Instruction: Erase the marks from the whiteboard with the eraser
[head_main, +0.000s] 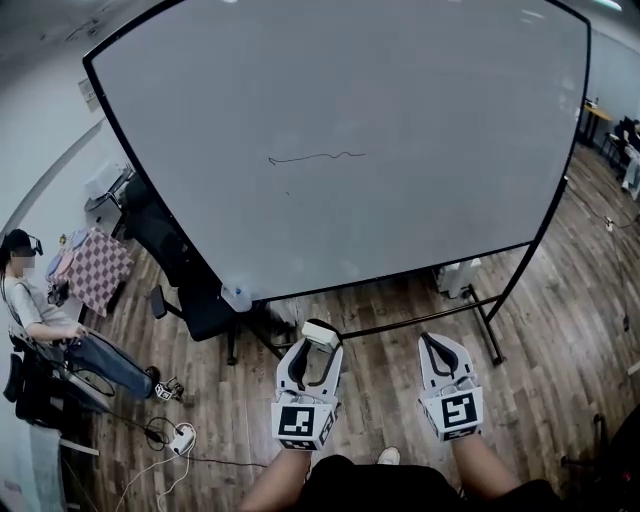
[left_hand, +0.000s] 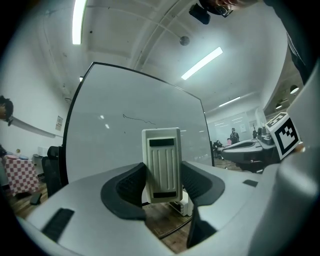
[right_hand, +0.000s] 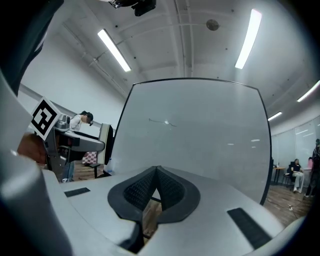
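Observation:
A large whiteboard (head_main: 340, 130) on a wheeled black stand fills the head view, with a thin wavy black line (head_main: 316, 157) and a small dot (head_main: 288, 193) near its middle. My left gripper (head_main: 320, 338) is held low in front of the board, shut on a white ribbed eraser (left_hand: 162, 164) that stands upright between its pads. The same wavy black line (left_hand: 136, 118) shows above the eraser in the left gripper view. My right gripper (head_main: 438, 345) is beside it, shut with nothing in it, its tips (right_hand: 156, 172) meeting below the board's wavy black line (right_hand: 162, 121).
A person (head_main: 45, 320) sits at the left by a black chair (head_main: 185, 290) and a checkered cloth (head_main: 98, 270). A white device with cables (head_main: 180, 438) lies on the wooden floor. The board stand's legs (head_main: 470, 320) reach toward me. Desks and people are at the far right (head_main: 620, 140).

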